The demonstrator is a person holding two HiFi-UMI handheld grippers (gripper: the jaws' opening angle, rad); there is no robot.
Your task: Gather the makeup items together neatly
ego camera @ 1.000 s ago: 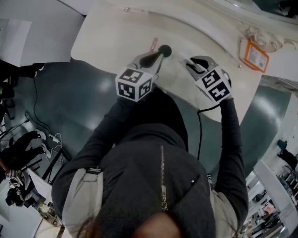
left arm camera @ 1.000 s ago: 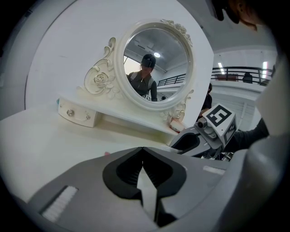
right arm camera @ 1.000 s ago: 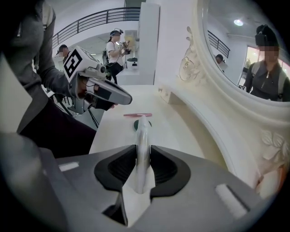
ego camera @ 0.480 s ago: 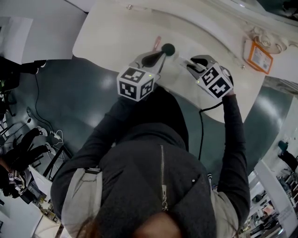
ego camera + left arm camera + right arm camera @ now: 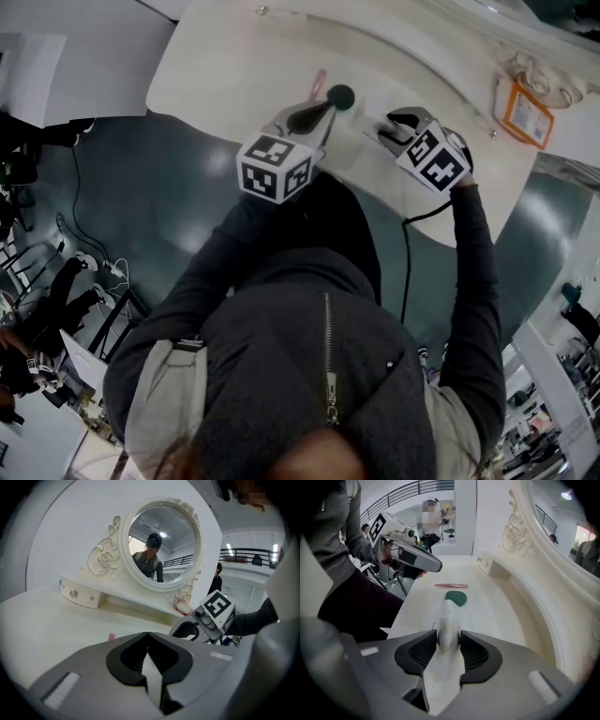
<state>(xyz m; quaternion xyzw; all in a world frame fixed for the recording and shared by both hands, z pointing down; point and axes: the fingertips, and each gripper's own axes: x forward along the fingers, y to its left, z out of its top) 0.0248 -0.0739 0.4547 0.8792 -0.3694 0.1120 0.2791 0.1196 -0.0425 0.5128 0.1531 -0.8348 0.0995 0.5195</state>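
right gripper (image 5: 447, 641): white tube (image 5: 447, 631) sits lengthwise between the jaws, pads against both its sides. the jaws have just been opening, but i see no clear gap on either side yet, so call it a loosening grip on the tube. the gripper is pitched steeply down at the white table (image 5: 234, 66).

landmark = green puff (image 5: 340, 95), a flat dark green piece lying on the table in front of the person.
- tube: its far end points at the puff, near it, with a strip of bare table between them.
- pink stick (image 5: 317, 82): lies flat just beside the puff. from the right gripper view it is on the puff's far side, crosswise, not touching.
- left gripper (image 5: 314, 114): tips just beside the puff on the person's side. can't tell whether they touch it. its fingers are together at the tips with nothing between them, only table showing through the slot behind.
- mirror (image 5: 161, 541): round with an ornate white frame, upright well beyond the puff at the back of the table.

so the tube, puff and stick sit in one loose cluster around the puff.
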